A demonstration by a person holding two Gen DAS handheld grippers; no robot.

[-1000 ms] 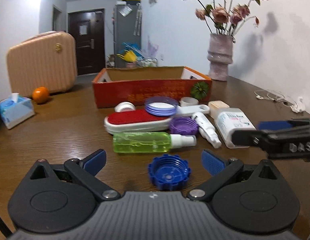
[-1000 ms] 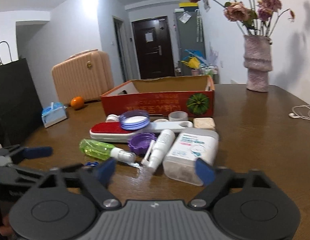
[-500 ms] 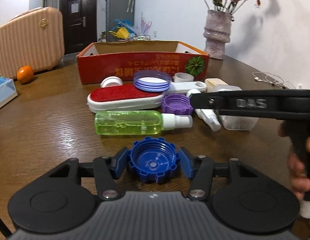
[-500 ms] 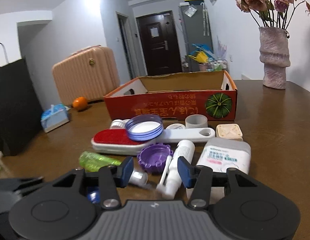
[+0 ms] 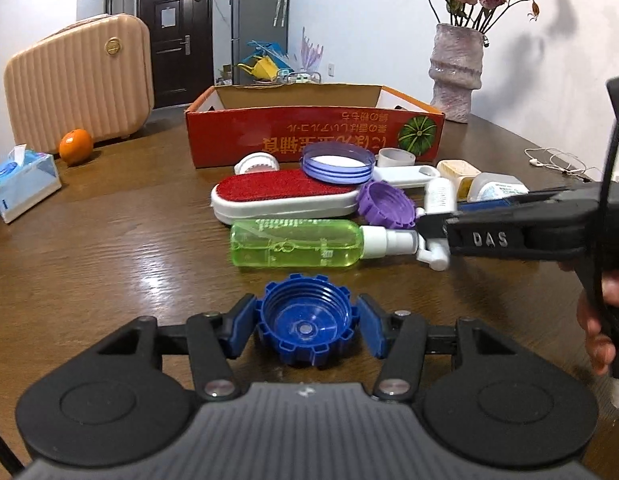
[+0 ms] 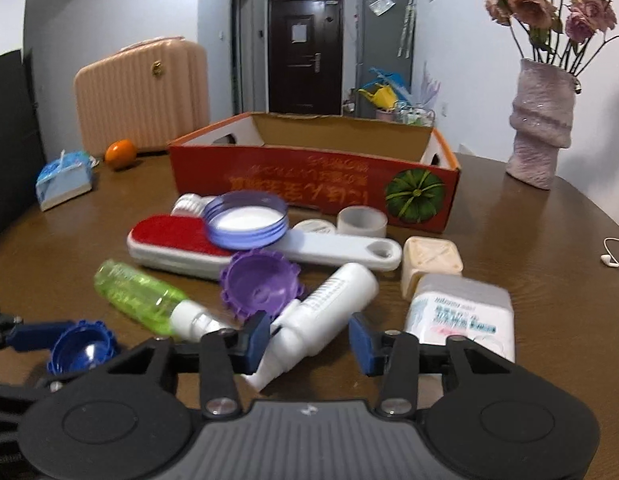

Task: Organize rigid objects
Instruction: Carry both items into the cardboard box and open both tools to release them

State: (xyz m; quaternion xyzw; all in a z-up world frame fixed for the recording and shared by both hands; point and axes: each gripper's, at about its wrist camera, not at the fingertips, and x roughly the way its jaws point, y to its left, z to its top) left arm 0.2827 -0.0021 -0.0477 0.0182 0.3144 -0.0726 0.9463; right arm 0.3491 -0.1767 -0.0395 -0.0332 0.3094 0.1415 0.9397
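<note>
left gripper [image 5: 305,326] clamped on blue cap [image 5: 305,320]; right gripper [image 6: 307,338] just closing around white spray bottle [image 6: 325,308], pads not pressing.

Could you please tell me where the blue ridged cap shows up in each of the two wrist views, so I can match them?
Left wrist view: the blue ridged cap sits low in the centre, between the left gripper's jaws.
Right wrist view: it lies at the lower left edge, partly hidden behind the right gripper's body.
Shared landmark: the green spray bottle lies just beyond the cap in both.
</note>
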